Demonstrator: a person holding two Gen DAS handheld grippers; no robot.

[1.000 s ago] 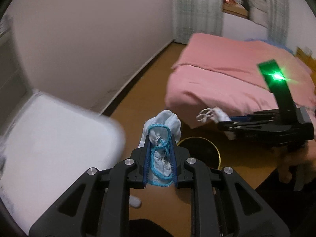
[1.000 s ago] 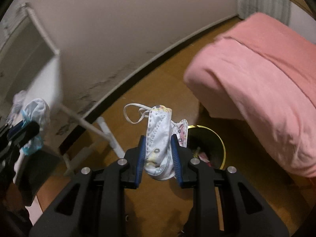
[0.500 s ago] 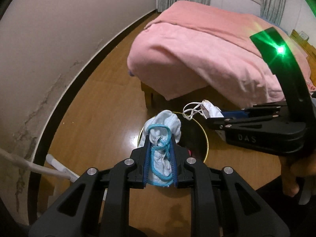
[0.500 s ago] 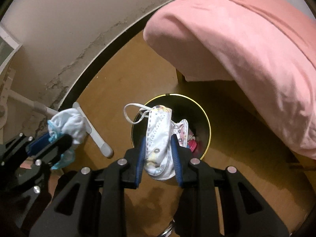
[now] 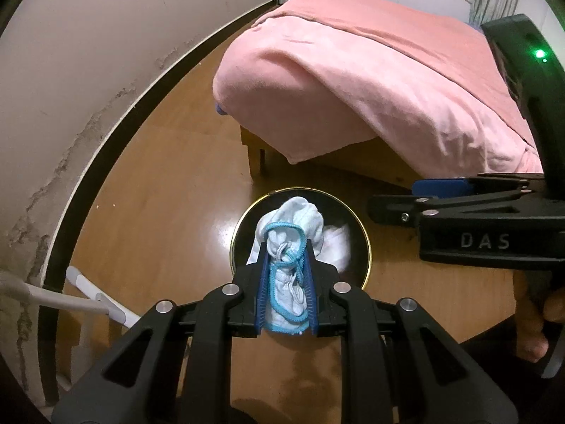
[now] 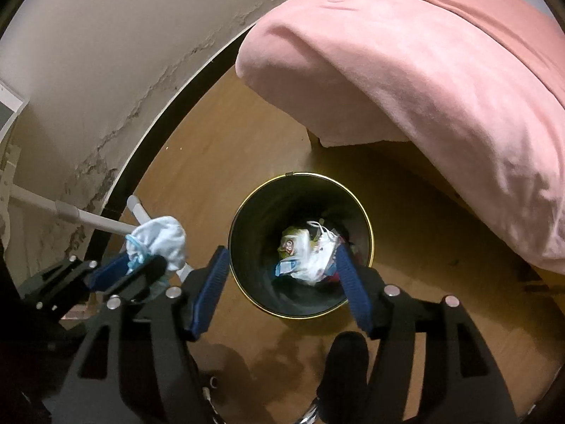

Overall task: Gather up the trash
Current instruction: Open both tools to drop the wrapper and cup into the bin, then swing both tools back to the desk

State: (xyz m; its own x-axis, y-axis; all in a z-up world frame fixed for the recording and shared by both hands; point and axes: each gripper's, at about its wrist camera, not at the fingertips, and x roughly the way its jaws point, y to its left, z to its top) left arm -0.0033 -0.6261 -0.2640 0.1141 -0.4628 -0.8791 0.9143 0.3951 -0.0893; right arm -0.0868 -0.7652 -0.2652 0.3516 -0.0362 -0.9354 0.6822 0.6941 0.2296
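Note:
A round black bin with a gold rim (image 6: 367, 226) (image 5: 367, 247) stands on the wooden floor below both grippers. My left gripper (image 5: 286, 243) is shut on a crumpled white mask with a blue edge (image 5: 287, 279), held over the bin's left side; that mask (image 6: 159, 238) also shows at the left in the right wrist view. My right gripper (image 6: 280, 263) hangs above the bin with its jaws opening and nothing between them. A white patterned mask (image 6: 312, 252) lies inside the bin among other trash. In the left wrist view the right gripper (image 5: 395, 201) reaches in from the right.
A bed with a pink blanket (image 6: 441, 70) overhangs the floor just right of the bin. A white wall with a dark skirting board (image 5: 116, 134) curves along the left. White tube legs of a rack (image 6: 88, 217) stand at the left. A hand (image 5: 536, 321) shows at the right edge.
My right gripper opened and the white patterned mask dropped into the bin. Both grippers came down over the bin. The left gripper still holds its blue-edged mask.

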